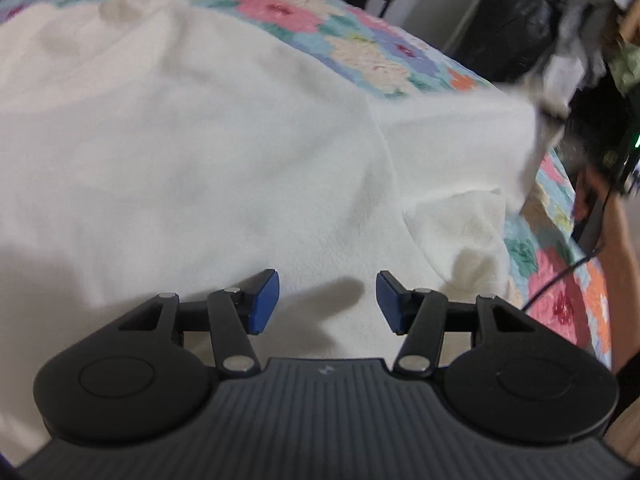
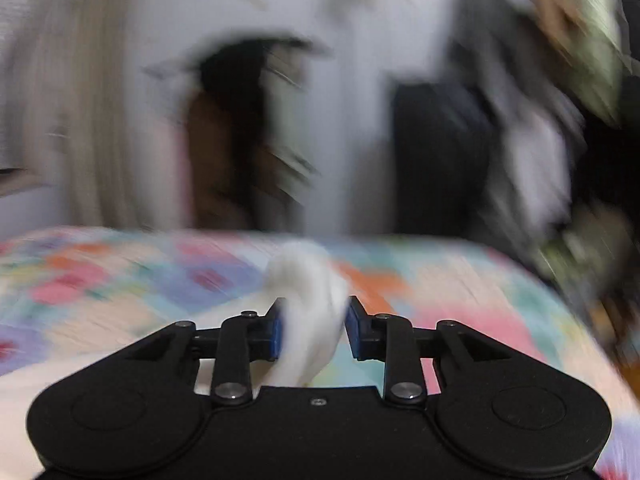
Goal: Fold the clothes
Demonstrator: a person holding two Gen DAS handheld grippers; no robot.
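A white fleecy garment [image 1: 200,140] lies spread over a floral quilt [image 1: 360,44]. My left gripper [image 1: 327,300] hovers just above its near part, open, with nothing between the blue pads. At the right, one edge of the garment [image 1: 500,128] is pulled up off the bed toward the blurred right gripper [image 1: 560,92]. In the right wrist view, the right gripper [image 2: 314,328] is shut on a bunched fold of the white garment [image 2: 308,296], which fills the gap between its pads. That view is heavily motion-blurred.
The quilt [image 2: 120,280] covers the bed to its far edge. Beyond it stand a black bag-like object [image 1: 508,24] and piled clothes [image 2: 540,160]. A person's arm [image 1: 620,232] and a black cable [image 1: 560,276] are at the right.
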